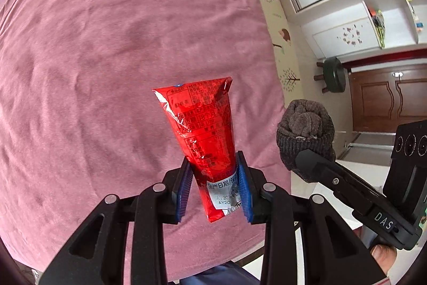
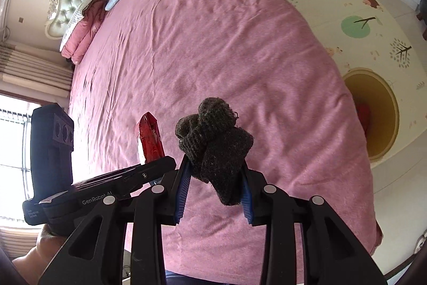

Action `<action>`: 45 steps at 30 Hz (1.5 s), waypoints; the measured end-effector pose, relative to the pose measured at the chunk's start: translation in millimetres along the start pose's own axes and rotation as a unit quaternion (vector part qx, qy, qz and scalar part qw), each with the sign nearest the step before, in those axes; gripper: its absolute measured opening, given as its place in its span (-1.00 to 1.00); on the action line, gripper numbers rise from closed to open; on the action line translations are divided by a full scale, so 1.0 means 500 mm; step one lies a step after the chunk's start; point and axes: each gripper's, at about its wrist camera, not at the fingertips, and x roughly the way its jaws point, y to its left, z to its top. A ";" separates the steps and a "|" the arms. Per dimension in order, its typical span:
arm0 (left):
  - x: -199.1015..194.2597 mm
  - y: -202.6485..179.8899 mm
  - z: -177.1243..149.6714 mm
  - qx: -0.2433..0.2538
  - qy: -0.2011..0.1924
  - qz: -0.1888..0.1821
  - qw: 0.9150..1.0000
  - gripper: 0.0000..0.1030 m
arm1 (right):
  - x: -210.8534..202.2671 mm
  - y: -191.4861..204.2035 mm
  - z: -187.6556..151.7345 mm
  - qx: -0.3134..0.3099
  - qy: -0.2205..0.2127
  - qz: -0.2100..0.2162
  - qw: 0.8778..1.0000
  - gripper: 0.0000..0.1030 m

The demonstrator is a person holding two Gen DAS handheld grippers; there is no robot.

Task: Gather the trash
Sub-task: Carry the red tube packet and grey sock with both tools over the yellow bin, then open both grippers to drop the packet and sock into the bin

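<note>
Red snack wrapper (image 1: 201, 140) pinched in left gripper (image 1: 215, 188), balled dark sock (image 2: 216, 146) clamped in right gripper (image 2: 214, 187), both lifted off the bed (image 2: 213, 44), probably heading for the yellow bin (image 2: 384, 111).

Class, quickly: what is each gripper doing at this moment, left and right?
Left gripper: jaws shut on the red wrapper.
Right gripper: jaws shut on the dark balled sock.

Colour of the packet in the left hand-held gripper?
Shiny red packet with a white label; clearest in left wrist view.
</note>
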 end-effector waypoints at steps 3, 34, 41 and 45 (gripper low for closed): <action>0.035 -0.062 0.002 0.036 0.013 0.004 0.999 -0.37 | -0.041 -0.066 -0.011 0.026 -0.018 -0.007 0.999 -0.36; 0.440 -0.517 0.073 0.262 0.150 0.039 0.952 -0.37 | -0.164 -0.545 0.032 0.184 -0.083 -0.072 0.977 -0.36; 0.483 -0.568 0.118 0.272 0.151 0.032 0.950 -0.35 | -0.168 -0.581 0.079 0.189 -0.086 -0.079 0.975 -0.34; 0.493 -0.583 0.130 0.276 0.147 0.040 0.949 0.15 | -0.180 -0.602 0.101 0.207 -0.090 -0.084 0.970 -0.14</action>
